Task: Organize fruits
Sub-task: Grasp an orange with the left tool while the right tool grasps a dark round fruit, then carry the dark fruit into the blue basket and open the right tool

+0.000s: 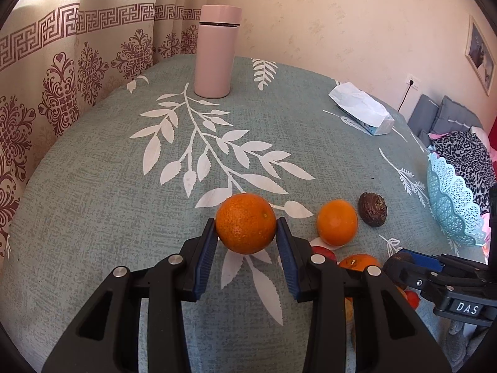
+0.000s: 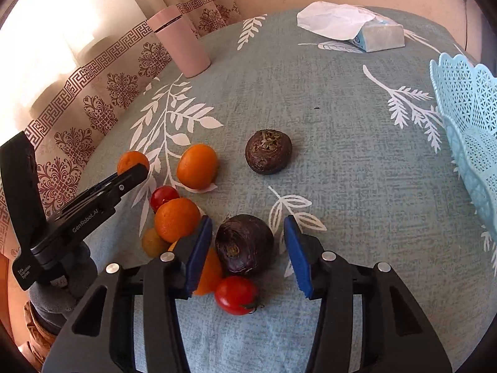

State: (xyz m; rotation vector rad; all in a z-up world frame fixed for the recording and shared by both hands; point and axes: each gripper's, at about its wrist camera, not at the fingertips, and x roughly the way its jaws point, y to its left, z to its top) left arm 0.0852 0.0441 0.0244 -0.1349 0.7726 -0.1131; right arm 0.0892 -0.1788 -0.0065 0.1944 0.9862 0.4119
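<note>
My left gripper point(image 1: 246, 228) is shut on an orange point(image 1: 246, 223) and holds it just above the tablecloth; the same orange point(image 2: 132, 161) shows in the right wrist view behind the left gripper point(image 2: 133, 172). My right gripper point(image 2: 248, 242) is open, its blue pads either side of a dark purple round fruit point(image 2: 243, 244) with a gap on the right. A second dark fruit point(image 2: 268, 151) lies further off. Oranges point(image 2: 196, 165) point(image 2: 177, 219), red tomatoes point(image 2: 236, 294) point(image 2: 163, 195) and a yellowish fruit point(image 2: 152, 242) lie clustered on the left. The right gripper point(image 1: 413, 267) shows low on the right in the left view.
A light blue lace-pattern basket point(image 2: 469, 118) stands at the table's right edge. A pink flask point(image 1: 217, 51) stands at the back by the curtain. A tissue pack point(image 2: 351, 28) lies at the back right. The tablecloth point(image 1: 108, 186) is grey-blue with white leaves.
</note>
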